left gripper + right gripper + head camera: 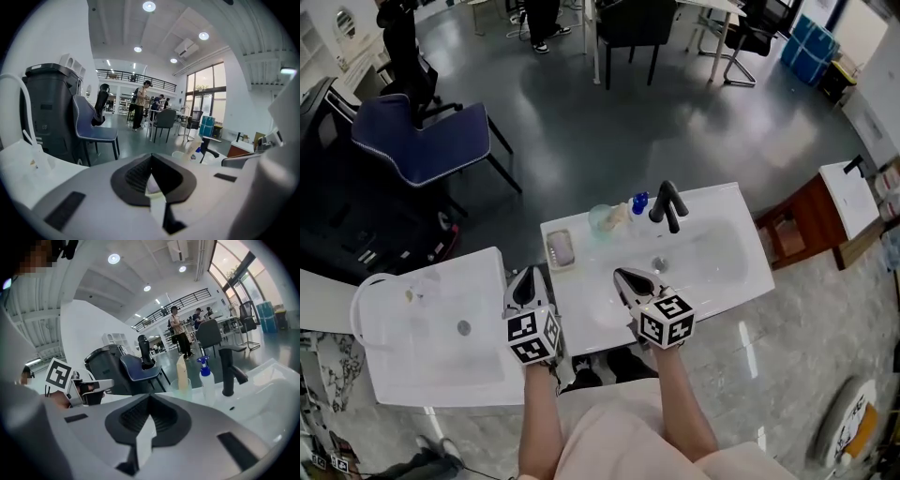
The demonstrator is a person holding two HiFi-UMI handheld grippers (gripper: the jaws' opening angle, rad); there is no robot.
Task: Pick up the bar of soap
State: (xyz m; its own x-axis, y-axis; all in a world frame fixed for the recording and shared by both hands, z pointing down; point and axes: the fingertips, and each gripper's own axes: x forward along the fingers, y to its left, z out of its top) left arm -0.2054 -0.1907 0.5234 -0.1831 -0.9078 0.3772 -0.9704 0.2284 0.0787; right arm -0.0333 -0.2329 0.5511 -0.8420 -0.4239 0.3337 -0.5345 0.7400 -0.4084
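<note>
The bar of soap lies pale in a white dish on the back left corner of the white washbasin. My left gripper hovers just in front of the dish, its jaws shut to a point with nothing in them. My right gripper is over the basin's left part, to the right of the soap, jaws together and empty. The left gripper view shows closed jaws and no soap. In the right gripper view the jaws meet too, with the left gripper at the left.
A black faucet stands at the basin's back, with a blue-capped spray bottle and a clear cup left of it. A second white basin sits to the left. Beyond are a blue chair, tables, and people.
</note>
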